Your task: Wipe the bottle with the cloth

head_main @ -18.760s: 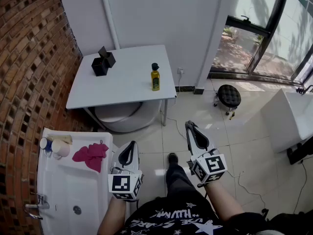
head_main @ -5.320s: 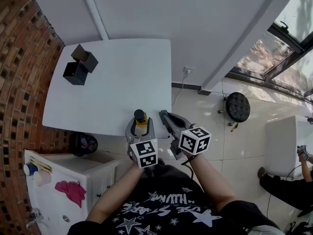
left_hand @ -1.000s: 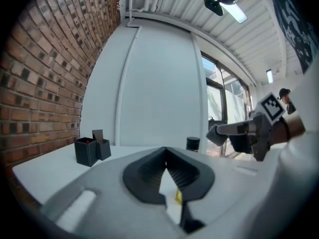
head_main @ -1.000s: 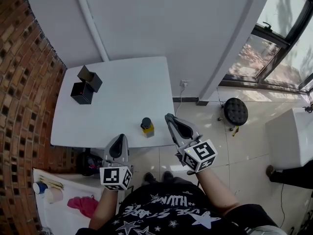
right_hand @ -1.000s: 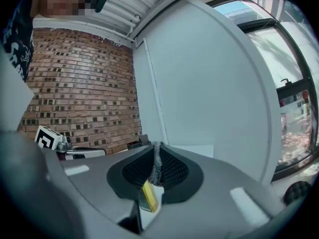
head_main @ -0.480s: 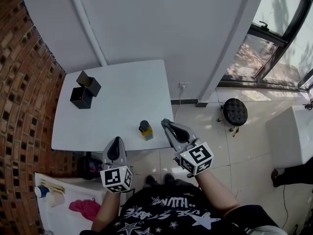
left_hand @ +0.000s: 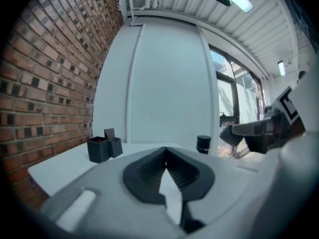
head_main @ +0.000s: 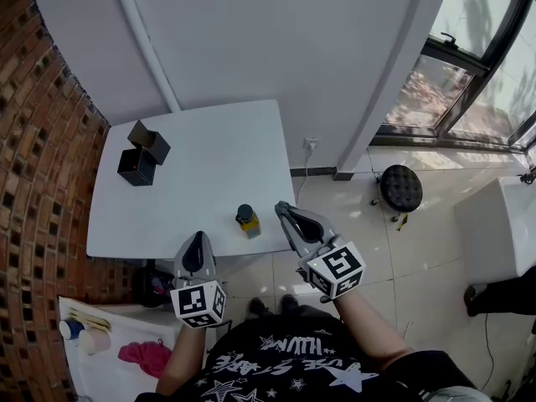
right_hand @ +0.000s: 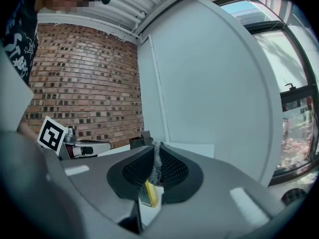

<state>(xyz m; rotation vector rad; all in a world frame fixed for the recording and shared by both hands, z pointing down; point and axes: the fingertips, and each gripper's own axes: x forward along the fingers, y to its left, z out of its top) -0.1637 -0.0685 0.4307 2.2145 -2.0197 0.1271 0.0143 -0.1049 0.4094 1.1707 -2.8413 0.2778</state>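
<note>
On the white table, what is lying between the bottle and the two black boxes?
Nothing lies there. The head view shows only bare white tabletop between the bottle near the front edge and the black boxes at the far left.

Bottle [head_main: 246, 221] near table [head_main: 201, 166] front edge, boxes [head_main: 141, 154] back left, cloth [head_main: 144, 358] on sink unit [head_main: 100, 377]

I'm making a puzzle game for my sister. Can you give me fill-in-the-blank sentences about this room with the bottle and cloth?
1. The bottle has a ___ cap.
2. The cloth on the counter is ___.
3. The wall beside the table is made of ___.
4. The left gripper has its jaws ___.
Missing words: black, pink, brick, shut.
</note>
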